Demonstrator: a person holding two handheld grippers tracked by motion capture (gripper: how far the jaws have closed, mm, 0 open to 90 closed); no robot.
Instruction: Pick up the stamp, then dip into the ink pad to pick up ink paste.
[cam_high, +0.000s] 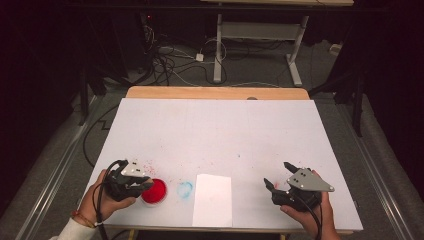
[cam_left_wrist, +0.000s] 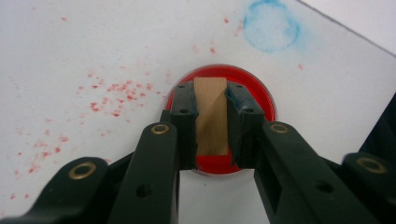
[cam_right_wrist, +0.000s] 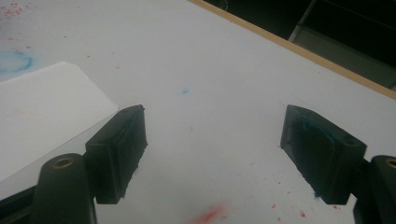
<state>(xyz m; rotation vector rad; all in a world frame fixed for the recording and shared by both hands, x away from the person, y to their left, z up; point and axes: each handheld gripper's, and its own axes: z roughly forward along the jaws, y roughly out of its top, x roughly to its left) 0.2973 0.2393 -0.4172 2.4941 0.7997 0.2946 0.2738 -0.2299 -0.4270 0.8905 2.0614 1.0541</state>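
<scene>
— Tan, flat and block-shaped: that is the small wooden stamp (cam_left_wrist: 211, 116) pinched between the left tongs (cam_left_wrist: 211, 122), and it stands upright over the shallow round red ink dish (cam_left_wrist: 254, 86).

— What's in the dish?

— Bright red ink, filling it edge to edge; the stamp's lower end looks to be at the ink, though I cannot tell whether it touches. The dish sits near the front left corner of the white-covered surface (cam_high: 220, 130).

— And the other side?

— The right tongs (cam_high: 280, 176) are spread wide with nothing between them, hovering near the front right. Between the two hands lies a blank white paper sheet (cam_high: 213, 200), and just beside it a faint blue ring-shaped stain (cam_high: 184, 189).

— The surface itself?

— Speckled with red flecks (cam_left_wrist: 116, 91) left of the dish, with a wooden edge at the back. Beyond it, a dark room, tangled floor cables (cam_high: 170, 62) and a white desk frame (cam_high: 260, 45).
</scene>
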